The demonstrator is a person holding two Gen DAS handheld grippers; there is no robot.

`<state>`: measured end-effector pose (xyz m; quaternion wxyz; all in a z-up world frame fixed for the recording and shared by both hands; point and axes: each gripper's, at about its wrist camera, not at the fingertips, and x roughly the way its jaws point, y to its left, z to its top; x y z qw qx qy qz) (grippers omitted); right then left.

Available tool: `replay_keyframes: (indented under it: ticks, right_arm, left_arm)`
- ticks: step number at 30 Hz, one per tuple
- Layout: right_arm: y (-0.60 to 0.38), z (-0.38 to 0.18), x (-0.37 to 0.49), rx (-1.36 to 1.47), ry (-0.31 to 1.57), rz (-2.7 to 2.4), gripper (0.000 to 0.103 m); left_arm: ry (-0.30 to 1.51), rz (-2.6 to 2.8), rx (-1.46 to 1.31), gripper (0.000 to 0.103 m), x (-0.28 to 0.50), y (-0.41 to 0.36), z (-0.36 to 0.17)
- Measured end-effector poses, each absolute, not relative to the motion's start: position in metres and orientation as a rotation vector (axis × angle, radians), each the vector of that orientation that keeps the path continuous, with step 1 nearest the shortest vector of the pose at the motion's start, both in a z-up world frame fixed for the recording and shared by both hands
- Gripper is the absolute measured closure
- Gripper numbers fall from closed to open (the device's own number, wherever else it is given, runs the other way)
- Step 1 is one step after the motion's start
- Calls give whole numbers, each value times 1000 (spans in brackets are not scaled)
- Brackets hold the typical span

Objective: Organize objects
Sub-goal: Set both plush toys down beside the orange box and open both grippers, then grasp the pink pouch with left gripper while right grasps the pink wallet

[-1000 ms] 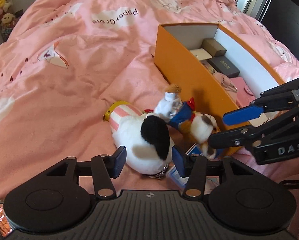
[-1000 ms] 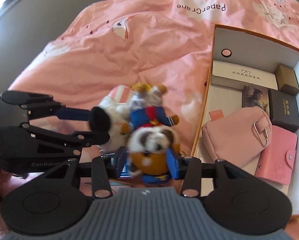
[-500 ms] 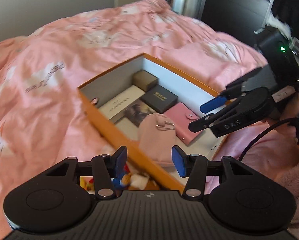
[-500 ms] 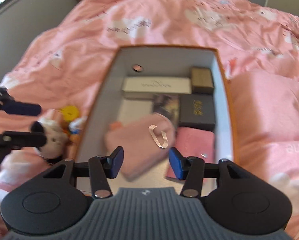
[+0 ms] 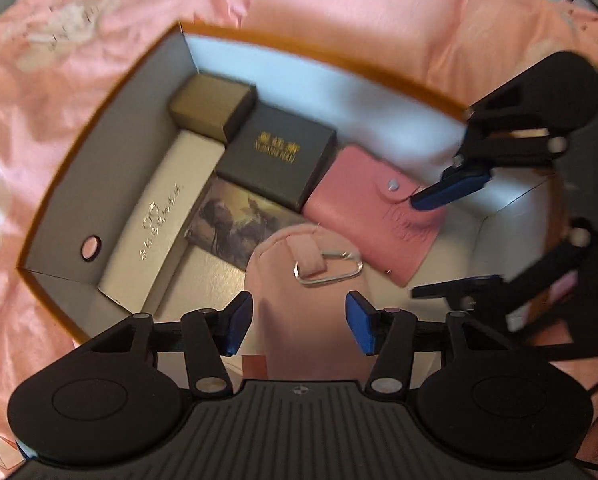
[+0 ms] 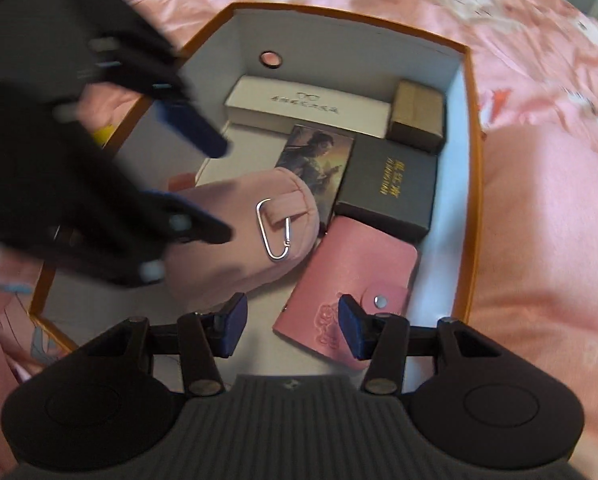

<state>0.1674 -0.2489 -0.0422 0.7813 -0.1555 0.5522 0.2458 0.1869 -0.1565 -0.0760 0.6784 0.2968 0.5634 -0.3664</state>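
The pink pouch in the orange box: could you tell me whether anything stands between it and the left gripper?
Nothing visible does: the open left gripper hangs directly over the pink pouch, with only air between.

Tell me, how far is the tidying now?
Done: the orange box already holds a pouch, wallet, black box and others. In hand: nothing; left claw and right claw are open above it. What remains outside is not visible.

dim indoor light, motion blur, fisheye-warped edges
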Motion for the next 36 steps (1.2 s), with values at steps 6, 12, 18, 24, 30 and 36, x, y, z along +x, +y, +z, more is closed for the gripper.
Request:
replay_keyframes:
  ticks: [6,12,18,24,30,36]
  right_arm:
    - [-249,-49,176,-351,1205,604,52]
    - [-241,-58,183,-396,1227,590,52]
    - [-227,-66,190,-472,1243,494,51]
    - [-214,-79,201,-517,1299,427,46]
    - [-202,-96,210,-595,1300,338,38]
    - [-201,-100,211,-647,1308,323,42]
  left_arm:
    - [1444,-784,639,36,202,-159,-113]
    - [1430,-726,520,65,201,-143,-113]
    - [1354,-643,467,91,191,-117,-96]
    - [1317,-611,412,93,184,-101,-93]
    - [1289,-616,389,94,178,-98,-93]
    - [1247,-617,385,94,178,-108,-87]
